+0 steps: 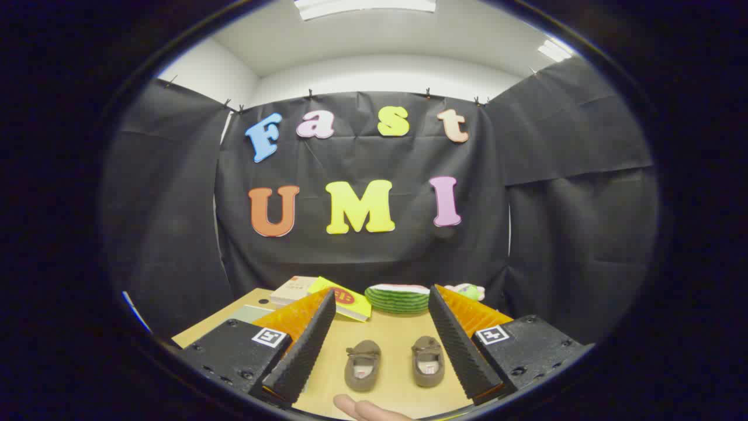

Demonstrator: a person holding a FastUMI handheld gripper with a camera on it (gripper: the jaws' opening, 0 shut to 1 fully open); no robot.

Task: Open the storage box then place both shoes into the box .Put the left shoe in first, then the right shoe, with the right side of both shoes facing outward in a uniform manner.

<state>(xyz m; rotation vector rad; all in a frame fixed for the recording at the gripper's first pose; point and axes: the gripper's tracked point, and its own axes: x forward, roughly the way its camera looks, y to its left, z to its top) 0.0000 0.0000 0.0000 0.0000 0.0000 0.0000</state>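
Part of a fingertip (365,409) is seen at the near edge, the rest cut off. The books (327,295) and a striped green thing (397,299) at the far edge of the desk (385,327) are partly hidden behind the fingers. Bare wood lies around the two shoes (394,362), set side by side between the fingers. The hand-held gripper (383,351) is held wide apart, touching nothing.

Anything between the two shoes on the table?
Gripper view: bare tabletop separates the left shoe and right shoe; both sit between the open jaws.
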